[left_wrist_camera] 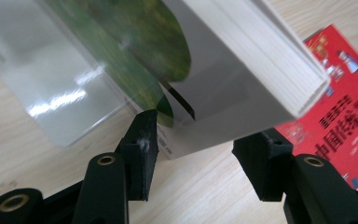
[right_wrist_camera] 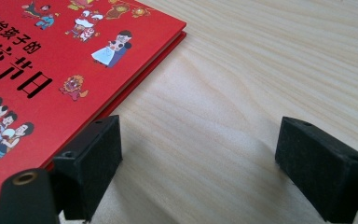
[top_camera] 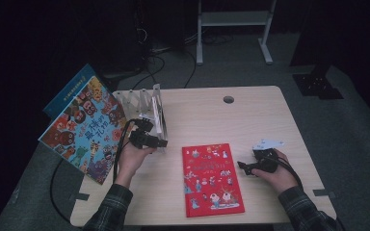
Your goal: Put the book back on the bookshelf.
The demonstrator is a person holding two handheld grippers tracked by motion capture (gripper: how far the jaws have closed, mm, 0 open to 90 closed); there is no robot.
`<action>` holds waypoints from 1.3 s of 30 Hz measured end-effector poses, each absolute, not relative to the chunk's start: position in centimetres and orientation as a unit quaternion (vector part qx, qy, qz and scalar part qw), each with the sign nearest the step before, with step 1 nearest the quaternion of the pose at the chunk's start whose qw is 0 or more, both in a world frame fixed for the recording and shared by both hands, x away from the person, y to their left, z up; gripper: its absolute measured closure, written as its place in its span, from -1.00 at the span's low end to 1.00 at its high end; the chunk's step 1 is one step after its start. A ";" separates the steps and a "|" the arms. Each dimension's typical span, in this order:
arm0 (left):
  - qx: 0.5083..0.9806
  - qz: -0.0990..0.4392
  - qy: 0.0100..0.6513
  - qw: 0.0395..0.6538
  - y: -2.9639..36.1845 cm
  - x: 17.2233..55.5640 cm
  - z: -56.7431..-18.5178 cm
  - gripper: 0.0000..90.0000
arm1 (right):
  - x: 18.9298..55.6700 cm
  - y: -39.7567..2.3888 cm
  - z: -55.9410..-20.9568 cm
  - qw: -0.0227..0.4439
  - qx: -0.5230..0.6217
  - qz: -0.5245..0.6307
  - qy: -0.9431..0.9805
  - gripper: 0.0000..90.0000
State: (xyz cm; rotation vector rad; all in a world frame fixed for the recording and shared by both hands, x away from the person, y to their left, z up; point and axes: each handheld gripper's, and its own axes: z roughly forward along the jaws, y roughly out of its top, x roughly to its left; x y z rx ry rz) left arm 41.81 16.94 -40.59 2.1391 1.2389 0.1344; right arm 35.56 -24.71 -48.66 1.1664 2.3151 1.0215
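The left gripper (left_wrist_camera: 193, 154) has its fingers (left_wrist_camera: 142, 149) parted, none pressing the white book (left_wrist_camera: 242, 70) standing in the clear rack (top_camera: 147, 103) on the table (top_camera: 250, 115). The right gripper (right_wrist_camera: 198, 163) is open beside the red book (top_camera: 211, 179). The white book is judged stiff, glossy and slippery; its lower spine edge should be taken.

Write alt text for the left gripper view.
The left gripper stands with its black jaws apart at the lower corner of a white book leaning in a clear rack; neither pad presses on it. A red picture book lies on the wooden table at right.
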 end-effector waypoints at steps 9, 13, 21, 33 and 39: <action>0.824 0.052 0.465 0.319 17.3 41.4 -40.9 0.02 | 35.6 -24.7 -48.7 0.177 0.412 0.361 0.818 -0.70; 0.829 0.052 0.456 0.318 17.8 40.9 -40.9 -0.02 | 35.5 -24.7 -48.7 0.177 0.412 0.361 0.818 -0.70; 0.836 0.047 0.441 0.322 19.0 39.6 -40.8 -0.13 | 35.5 -24.7 -48.7 0.177 0.412 0.361 0.818 -0.70; 0.855 0.039 0.394 0.334 18.8 36.4 -41.9 -0.31 | 35.5 -24.7 -48.7 0.178 0.412 0.360 0.818 -0.70; 0.871 0.039 0.362 0.330 17.7 34.8 -42.4 -0.31 | 35.4 -24.7 -48.6 0.178 0.416 0.357 0.817 -0.69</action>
